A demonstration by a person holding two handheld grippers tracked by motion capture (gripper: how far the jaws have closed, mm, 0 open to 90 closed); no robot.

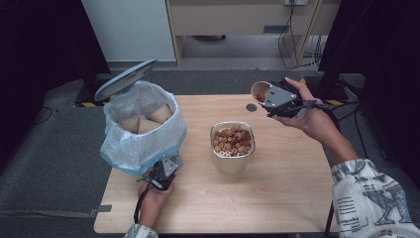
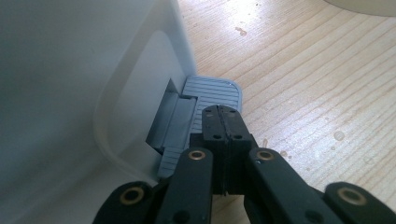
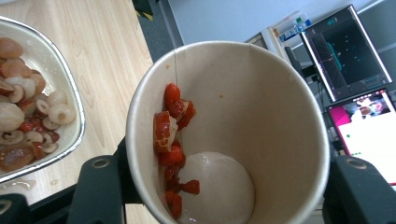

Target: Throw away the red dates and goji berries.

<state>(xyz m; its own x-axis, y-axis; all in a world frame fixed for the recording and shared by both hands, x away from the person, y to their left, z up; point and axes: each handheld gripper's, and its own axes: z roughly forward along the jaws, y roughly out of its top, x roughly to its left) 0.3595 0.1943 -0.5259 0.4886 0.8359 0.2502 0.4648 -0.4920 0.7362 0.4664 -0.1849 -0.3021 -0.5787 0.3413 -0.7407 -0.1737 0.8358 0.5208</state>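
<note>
A pedal bin (image 1: 138,144) lined with a white plastic bag stands at the table's left, its grey lid (image 1: 126,79) raised. Used paper cups (image 1: 148,119) lie inside it. At its base my left gripper (image 1: 168,166) is shut with nothing in it, and its tips (image 2: 223,112) lie over the bin's ribbed grey pedal (image 2: 210,91). My right gripper (image 1: 271,98) is shut on a paper cup (image 1: 260,90), held tilted above the table's far right. Red fruit bits (image 3: 170,126) and a white round piece (image 3: 219,186) cling inside that cup (image 3: 261,93), between my right gripper's (image 3: 229,196) jaws.
A metal bowl (image 1: 232,161) of red and pale fruit pieces stands mid-table, its rim (image 3: 77,116) at the left of the right gripper view. A small dark disc (image 1: 251,107) lies near the far edge. Bare wood (image 1: 277,198) stretches across the front right. Monitors (image 3: 350,51) stand beyond.
</note>
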